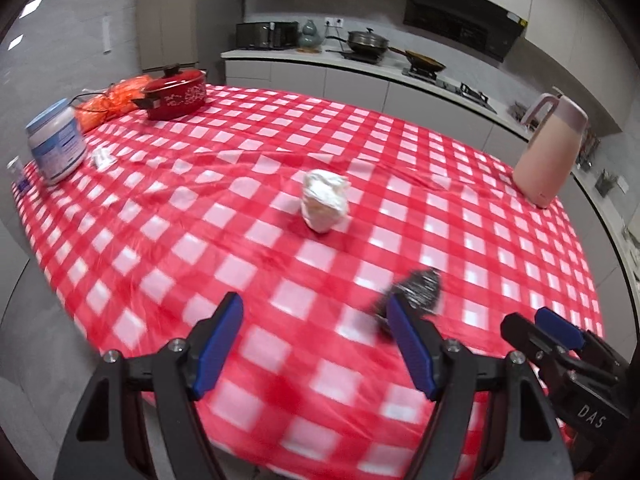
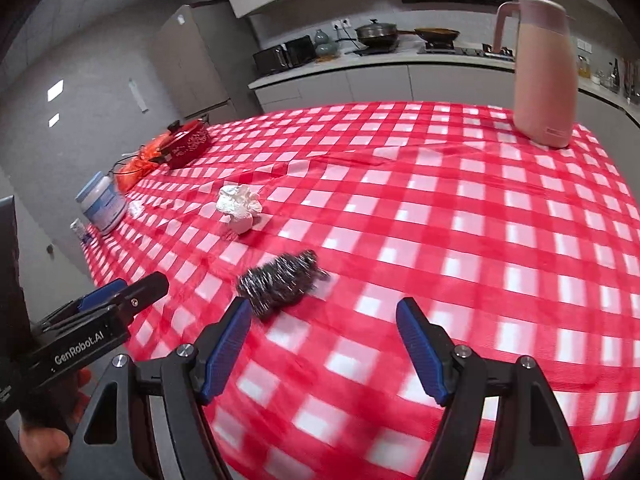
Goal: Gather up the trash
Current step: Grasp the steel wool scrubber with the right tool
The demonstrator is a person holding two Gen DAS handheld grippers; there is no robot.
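A crumpled white paper ball (image 1: 325, 200) (image 2: 239, 207) lies near the middle of the red-checked table (image 1: 240, 152) (image 2: 480, 220). Closer to me sits a dark steel-wool scourer (image 1: 420, 286) (image 2: 280, 280). A small white scrap (image 1: 101, 158) (image 2: 135, 209) lies beside the blue-labelled jar. My left gripper (image 1: 314, 316) stands open over the table's near part, its right finger just in front of the scourer. My right gripper (image 2: 324, 320) is open too, with nothing between its fingers and the scourer just beyond its left fingertip. Each gripper shows in the other's view: the right gripper (image 1: 532, 324), the left gripper (image 2: 136, 286).
A pink thermos jug (image 1: 550, 152) (image 2: 542, 72) stands at the far right. A red pot (image 1: 176, 94) (image 2: 188, 142), an orange bag (image 1: 110, 104) and a white jar (image 1: 58, 142) (image 2: 102, 204) line the left edge. Behind the table runs a kitchen counter (image 1: 360, 68) with pans.
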